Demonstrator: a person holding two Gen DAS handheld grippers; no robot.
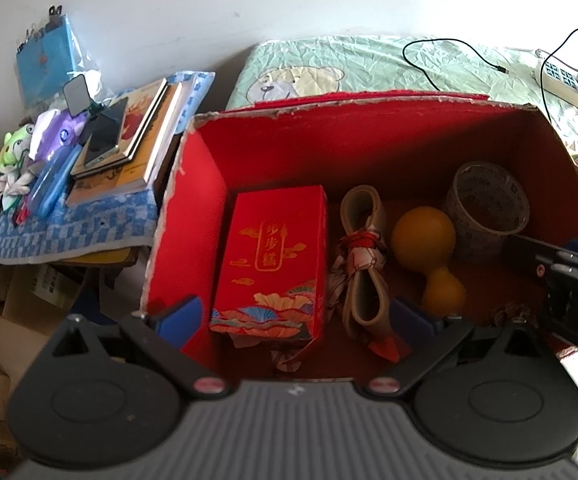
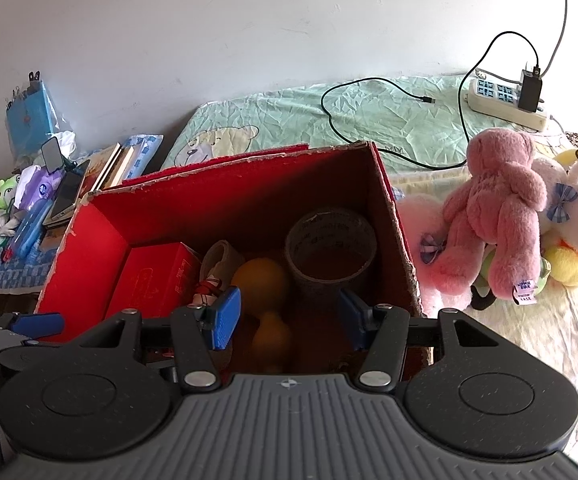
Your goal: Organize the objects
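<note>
Two claws hover over the red cardboard box [image 1: 193,216] on the bed, both spread wide and empty. Left claw [image 1: 297,316] frames the red gift carton [image 1: 273,264] and tied strap bundle [image 1: 363,264]; right claw [image 2: 289,320] frames a yellow gourd-shaped object [image 2: 263,284], possibly a toy, beside the tape roll [image 2: 331,256].

1. A power strip [image 2: 505,100] with a black charger [image 2: 530,89] plugged in is seen on the green sheet [image 2: 389,112].
2. A black cable [image 2: 331,120] is laid across that sheet.
</note>
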